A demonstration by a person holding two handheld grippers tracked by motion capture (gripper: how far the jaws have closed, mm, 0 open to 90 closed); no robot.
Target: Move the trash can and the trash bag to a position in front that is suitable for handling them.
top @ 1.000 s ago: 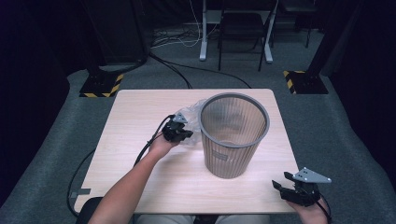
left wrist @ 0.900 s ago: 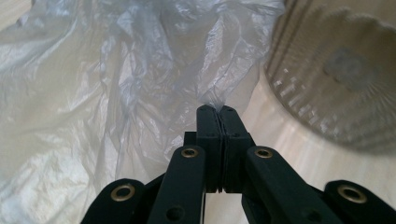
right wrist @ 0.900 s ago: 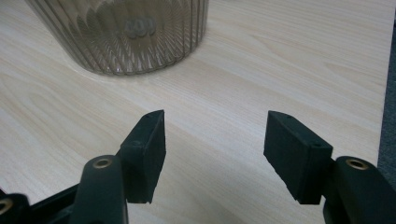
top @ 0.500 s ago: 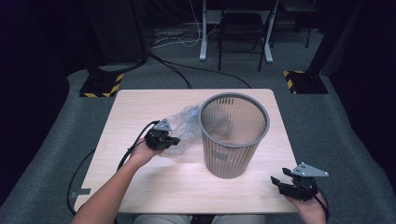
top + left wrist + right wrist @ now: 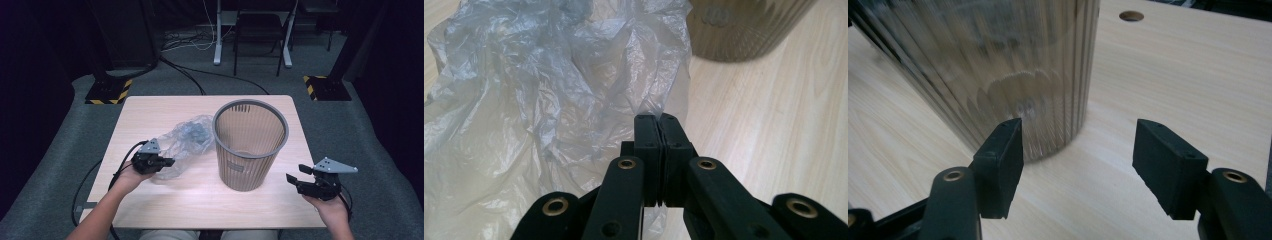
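Looking down from the high view, the left gripper [image 5: 167, 162] sits at the near edge of a crumpled clear plastic bag [image 5: 187, 141] on the wooden table [image 5: 150, 107], and the bag spreads away from it toward a ribbed grey wastebasket [image 5: 250, 145] standing upright just beyond. The right gripper [image 5: 295, 176] hovers off the basket's other side, near the table's edge, apart from it, its jaws spread.

The left gripper view gives what the high one cannot: the two black jaws are pressed together with a fold of the plastic bag [image 5: 549, 100] pinched at their tips [image 5: 657, 122], and the wastebasket's [image 5: 744, 30] base lies ahead and to the right.

The right gripper view shows its gripper [image 5: 1078, 145] wide apart and empty, the wastebasket's [image 5: 998, 65] ribbed wall just ahead of the left jaw, bare table [image 5: 1188, 70] ahead of the other.
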